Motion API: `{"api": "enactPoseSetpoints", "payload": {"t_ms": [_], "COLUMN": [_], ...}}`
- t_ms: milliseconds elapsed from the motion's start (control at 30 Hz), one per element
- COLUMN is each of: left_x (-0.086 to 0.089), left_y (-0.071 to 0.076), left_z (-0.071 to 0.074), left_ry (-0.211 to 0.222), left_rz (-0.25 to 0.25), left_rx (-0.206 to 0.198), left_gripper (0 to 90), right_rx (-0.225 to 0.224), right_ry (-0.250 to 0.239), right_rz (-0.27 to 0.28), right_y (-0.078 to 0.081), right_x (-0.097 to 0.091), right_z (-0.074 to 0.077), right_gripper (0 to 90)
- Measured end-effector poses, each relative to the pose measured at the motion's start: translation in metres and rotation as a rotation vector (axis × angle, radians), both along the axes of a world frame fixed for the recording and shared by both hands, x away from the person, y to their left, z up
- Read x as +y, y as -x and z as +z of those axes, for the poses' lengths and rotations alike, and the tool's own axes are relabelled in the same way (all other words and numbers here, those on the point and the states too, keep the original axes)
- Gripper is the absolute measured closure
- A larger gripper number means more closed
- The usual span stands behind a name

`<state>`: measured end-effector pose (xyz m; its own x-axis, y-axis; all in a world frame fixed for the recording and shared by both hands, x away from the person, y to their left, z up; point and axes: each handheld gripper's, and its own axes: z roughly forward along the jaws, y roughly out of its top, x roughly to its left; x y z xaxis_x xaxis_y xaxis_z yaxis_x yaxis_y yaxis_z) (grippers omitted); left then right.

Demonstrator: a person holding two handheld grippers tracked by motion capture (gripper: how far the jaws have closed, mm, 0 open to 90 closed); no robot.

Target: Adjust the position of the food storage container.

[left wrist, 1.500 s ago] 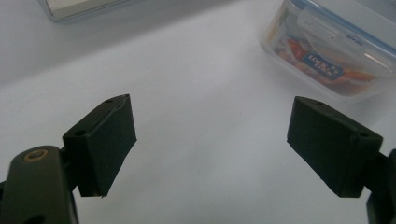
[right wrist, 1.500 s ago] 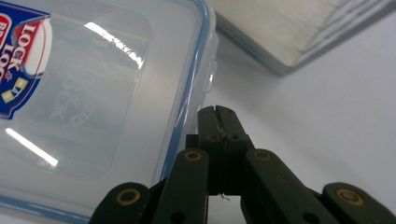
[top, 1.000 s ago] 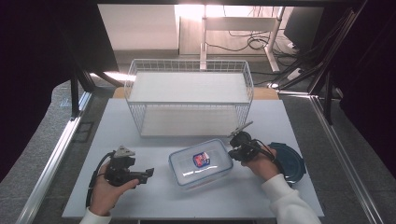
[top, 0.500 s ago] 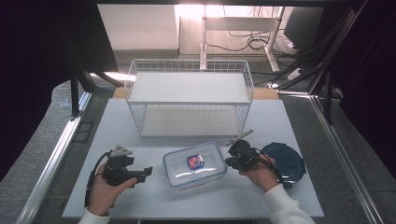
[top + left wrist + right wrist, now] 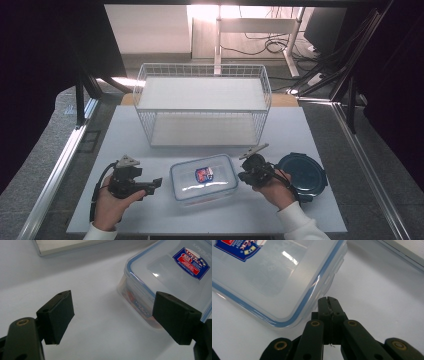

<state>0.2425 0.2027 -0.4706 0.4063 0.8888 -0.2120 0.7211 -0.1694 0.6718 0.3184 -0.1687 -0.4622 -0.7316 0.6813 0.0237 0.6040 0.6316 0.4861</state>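
One clear container (image 5: 204,178) with blue-edged lid and a label lies on the table (image 5: 150,215). The right gripper (image 5: 243,176), closed on nothing, points at its side; the left gripper (image 5: 156,183), open, points at the other side.

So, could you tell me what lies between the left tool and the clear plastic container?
Nothing: in the high view, bare white table separates the left tool from the clear plastic container. The left gripper view shows the same bare stretch between its open jaws.
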Motion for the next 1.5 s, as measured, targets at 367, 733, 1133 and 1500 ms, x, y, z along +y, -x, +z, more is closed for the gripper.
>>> {"api": "enactPoseSetpoints", "payload": {"t_ms": [367, 733, 1133, 1500], "left_x": [0.005, 0.006, 0.010, 0.013], "left_y": [0.000, -0.001, -0.002, -0.003], "left_z": [0.000, -0.001, 0.001, 0.001], "left_ry": [0.007, 0.014, 0.051, 0.121], "left_rz": [0.015, 0.026, 0.057, 0.087], "left_rx": [0.000, -0.002, -0.014, -0.005], "left_gripper": [17.1, 16.9, 17.2, 12.3], "right_rx": [0.033, 0.000, -0.091, -0.085], "right_ry": [-0.002, -0.030, -0.301, -0.440], "right_rz": [0.061, 0.080, -0.016, -0.085], "right_y": [0.013, 0.020, 0.014, 0.017], "right_x": [0.015, 0.014, -0.006, -0.010], "right_z": [-0.016, -0.013, 0.011, 0.015], "right_gripper": [89.2, 89.2, 83.7, 27.5]}}
